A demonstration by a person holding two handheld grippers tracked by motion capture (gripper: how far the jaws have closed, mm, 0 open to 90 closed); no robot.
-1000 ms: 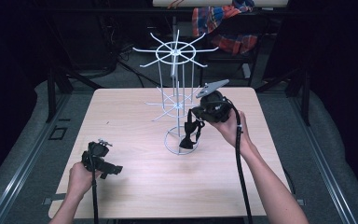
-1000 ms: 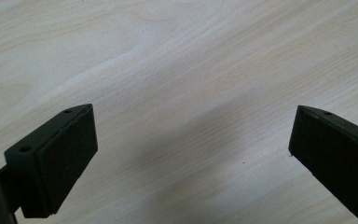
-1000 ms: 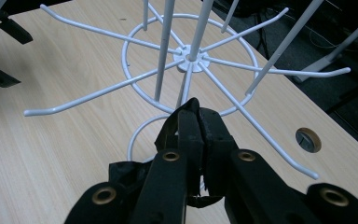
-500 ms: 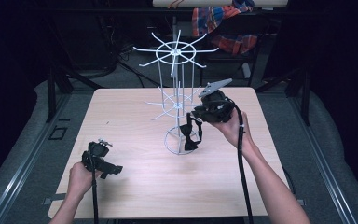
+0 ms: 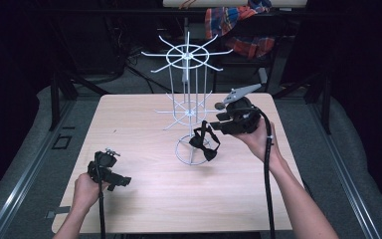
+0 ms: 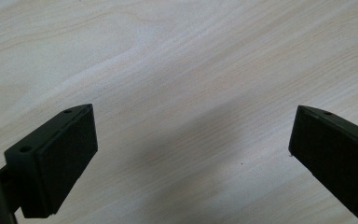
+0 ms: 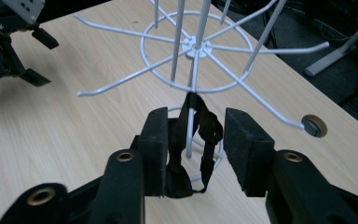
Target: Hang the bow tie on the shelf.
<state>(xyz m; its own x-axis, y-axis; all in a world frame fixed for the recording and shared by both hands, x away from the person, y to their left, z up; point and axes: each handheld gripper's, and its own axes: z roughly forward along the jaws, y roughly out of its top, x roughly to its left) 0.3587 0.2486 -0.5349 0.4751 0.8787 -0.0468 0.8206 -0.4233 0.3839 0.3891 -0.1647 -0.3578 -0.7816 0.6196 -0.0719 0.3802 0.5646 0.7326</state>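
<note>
A white wire rack [image 5: 187, 89] with spoked tiers stands on the middle of the wooden table [image 5: 129, 124]. A black bow tie [image 5: 205, 143] hangs by its strap from a low spoke of the rack [image 7: 196, 46], above the base ring. My right gripper [image 5: 218, 122] sits just right of it. Its jaws have just been opening and now stand either side of the bow tie [image 7: 179, 175], with the right pad clear of the strap, so my right gripper [image 7: 196, 140] is open. My left gripper [image 5: 122, 180] hovers open over bare wood [image 6: 191, 154] at the front left.
A plaid cloth [image 5: 238, 25] hangs behind the table on a dark frame. A round cable hole [image 7: 314, 125] is set in the tabletop beyond the rack. The rack's long spokes [image 5: 214, 52] reach out above my right gripper. Dark floor surrounds the table.
The right gripper's jaws have parted from around the bow tie strap, and the hand has drawn slightly right and up. The bow tie stays hanging on the rack. The left gripper has not moved.
</note>
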